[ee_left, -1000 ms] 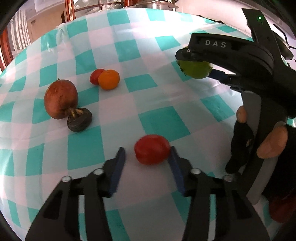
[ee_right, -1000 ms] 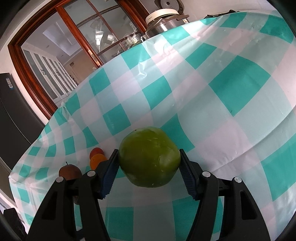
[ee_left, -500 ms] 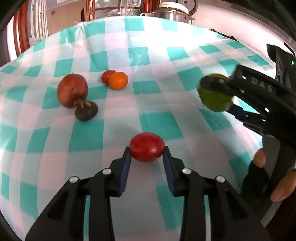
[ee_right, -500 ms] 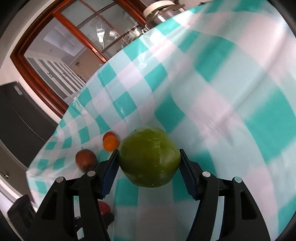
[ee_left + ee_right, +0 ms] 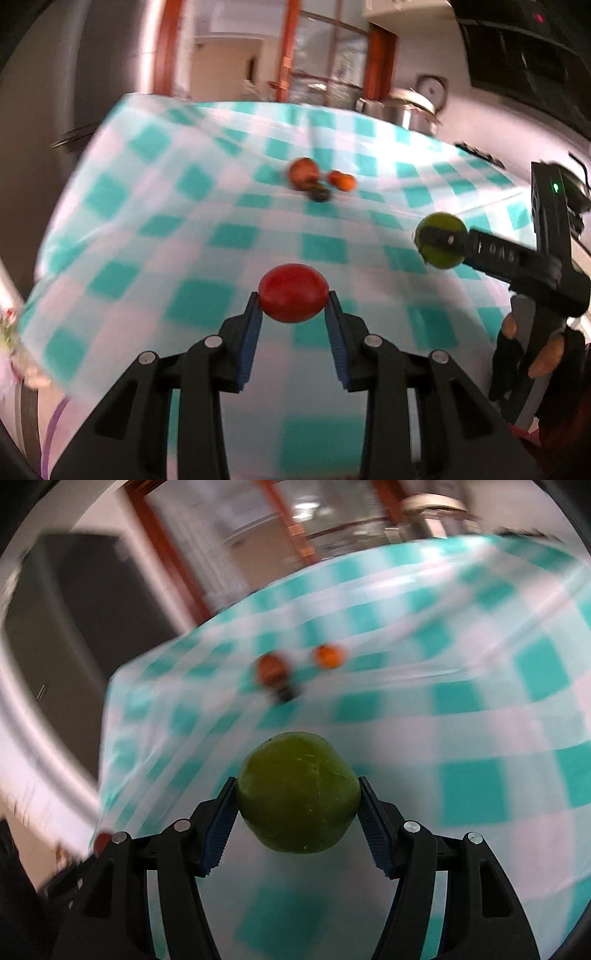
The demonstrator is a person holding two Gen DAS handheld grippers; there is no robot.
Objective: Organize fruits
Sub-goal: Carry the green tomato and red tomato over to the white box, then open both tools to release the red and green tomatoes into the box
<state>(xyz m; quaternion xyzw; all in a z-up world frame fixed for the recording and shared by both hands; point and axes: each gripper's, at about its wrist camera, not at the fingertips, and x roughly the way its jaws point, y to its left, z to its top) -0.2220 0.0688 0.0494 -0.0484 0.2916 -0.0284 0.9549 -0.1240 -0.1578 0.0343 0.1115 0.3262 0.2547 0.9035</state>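
My left gripper [image 5: 293, 308] is shut on a red tomato [image 5: 293, 297], held above the checked tablecloth [image 5: 184, 229]. My right gripper [image 5: 298, 805] is shut on a green fruit [image 5: 298, 797], also lifted off the table. In the left wrist view that green fruit [image 5: 439, 240] and the right gripper [image 5: 439, 242] hang at the right, with a hand [image 5: 543, 354] on the handle. Far back on the cloth lie a brown fruit [image 5: 303, 172], a dark small fruit [image 5: 319, 194] and an orange [image 5: 343, 180]. Both views are blurred.
The table's left edge [image 5: 48, 258] drops off to the floor. A steel pot [image 5: 406, 109] stands beyond the far edge, with wooden-framed glass doors [image 5: 288, 62] behind. A dark cabinet [image 5: 74, 627] stands left of the table.
The left gripper shut on the red tomato and lifted it. Both grippers pulled back from the fruit group, which now looks smaller and farther off. Both views rolled.
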